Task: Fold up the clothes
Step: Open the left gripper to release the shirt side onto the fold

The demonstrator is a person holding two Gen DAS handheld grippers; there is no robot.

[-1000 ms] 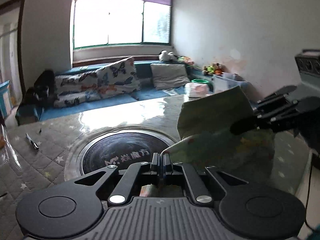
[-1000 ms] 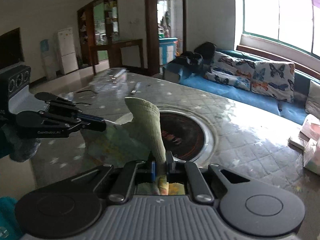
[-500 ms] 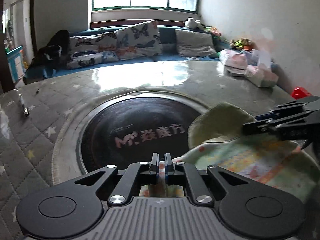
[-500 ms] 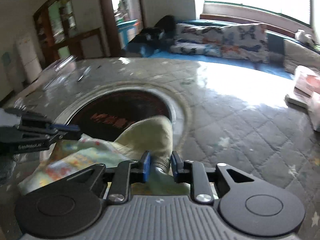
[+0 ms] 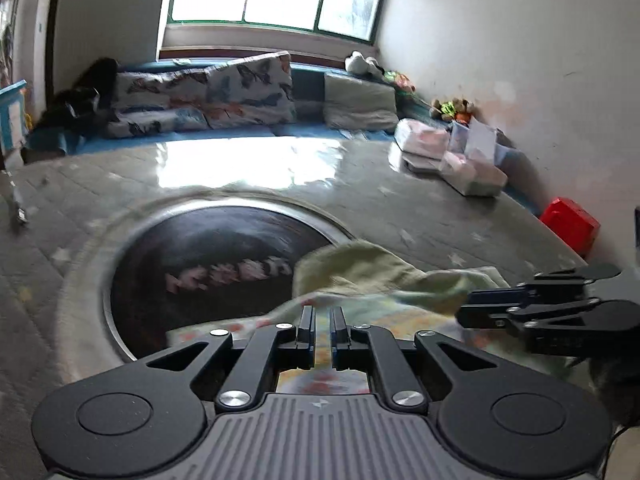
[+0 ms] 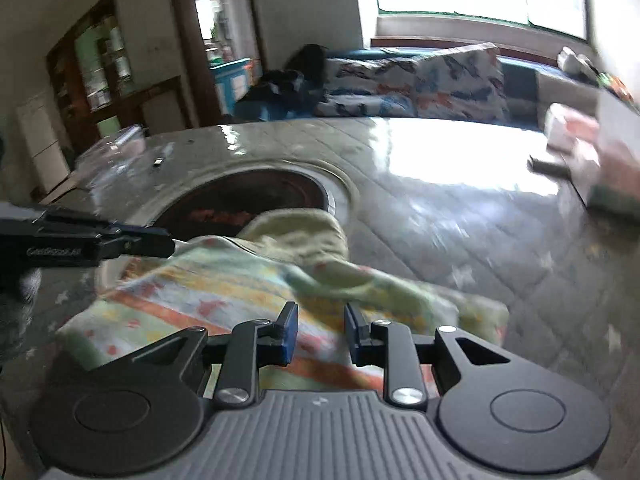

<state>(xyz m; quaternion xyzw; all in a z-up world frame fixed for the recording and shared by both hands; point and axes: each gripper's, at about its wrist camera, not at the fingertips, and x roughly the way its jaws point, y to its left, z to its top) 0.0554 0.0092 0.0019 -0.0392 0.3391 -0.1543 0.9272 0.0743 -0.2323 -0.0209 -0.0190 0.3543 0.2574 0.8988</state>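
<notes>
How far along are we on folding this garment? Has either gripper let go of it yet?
Done: the patterned garment is down on the table, one part lying over the dark round inset. In hand: the right gripper has just been opening, its jaws apart above the cloth, no longer pinching; the left gripper looks nearly shut with cloth between its fingers. Left: release the left side, then tidy the bunched green part.

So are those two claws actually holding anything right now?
The left gripper looks nearly shut over the near edge of the patterned cloth, though contact is unclear. The right gripper has just opened and holds nothing.
</notes>
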